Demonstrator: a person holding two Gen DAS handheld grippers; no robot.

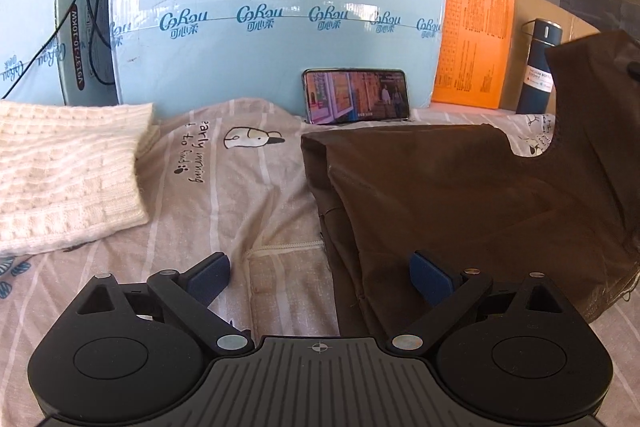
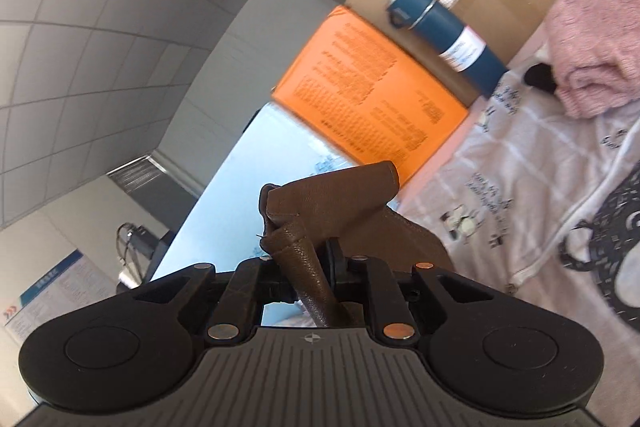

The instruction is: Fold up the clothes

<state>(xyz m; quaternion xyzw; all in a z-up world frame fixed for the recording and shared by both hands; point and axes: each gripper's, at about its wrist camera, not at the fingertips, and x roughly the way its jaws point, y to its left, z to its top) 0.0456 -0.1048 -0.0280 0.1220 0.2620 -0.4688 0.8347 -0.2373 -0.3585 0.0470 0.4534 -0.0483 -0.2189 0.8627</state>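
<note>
My right gripper (image 2: 306,267) was clamped on a bunched edge of the brown garment (image 1: 460,195), lifting that end off the bed (image 1: 248,187); the rest lay spread flat. Left gripper (image 1: 320,273) hung over the near edge with jaws wide apart, holding nothing. Fabric looked soft, limp, light, slightly slick. I judged the near hem or corner the best grab.

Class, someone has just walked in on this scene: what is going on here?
A person holding a claw in each hand is folding clothes on a printed bedsheet. The right claw is shut on a strip of the brown garment, lifting that part up. The left claw is open, low over the sheet at the garment's left edge, gripping nothing. A folded cream knit lies to the left.
</note>
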